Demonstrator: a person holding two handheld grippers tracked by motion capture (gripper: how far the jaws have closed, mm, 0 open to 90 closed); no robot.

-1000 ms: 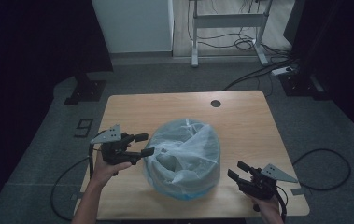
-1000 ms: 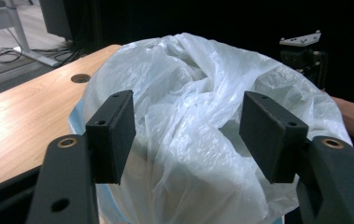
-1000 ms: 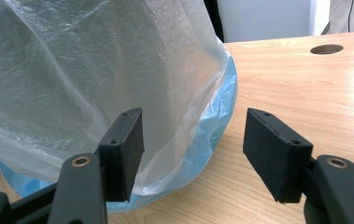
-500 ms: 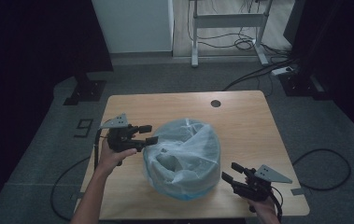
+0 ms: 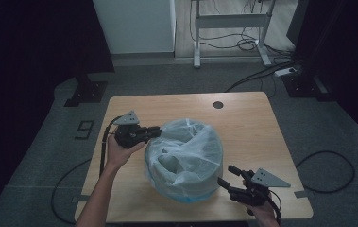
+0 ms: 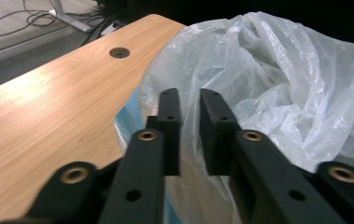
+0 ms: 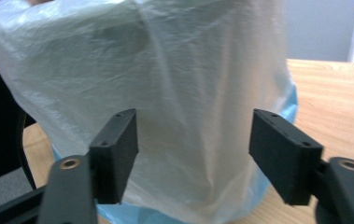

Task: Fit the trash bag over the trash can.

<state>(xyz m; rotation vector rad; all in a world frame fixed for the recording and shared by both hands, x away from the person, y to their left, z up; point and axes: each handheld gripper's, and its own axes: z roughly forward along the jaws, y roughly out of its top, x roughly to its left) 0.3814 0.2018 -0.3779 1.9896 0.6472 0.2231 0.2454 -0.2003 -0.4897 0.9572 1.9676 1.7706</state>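
- While it stands near the middle of the wooden table (image 5: 252, 123), a little toward the near edge, the light blue bin (image 5: 186, 196) is draped in a translucent white plastic bag (image 5: 186, 151) that covers its rim and bulges above it in crumpled folds.
- At the bag's far left edge, the left gripper (image 5: 155, 131) points right; in the left gripper view its jaws stand almost together, with a thin fold of the plastic bag (image 6: 277, 88) running up through the narrow gap, though whether they truly pinch it I cannot tell.
- By the bin's near right side, the right gripper (image 5: 228, 176) points left toward the bag with its jaws spread wide, holding nothing; in the right gripper view the bag (image 7: 165, 93) sits just beyond them and a strip of blue bin (image 7: 286, 112) shows below the plastic.
- Beyond the bag, a round cable hole (image 5: 218, 105) sits by the table's far edge.
- Cables (image 5: 328, 161) lie on the grey floor around the table.
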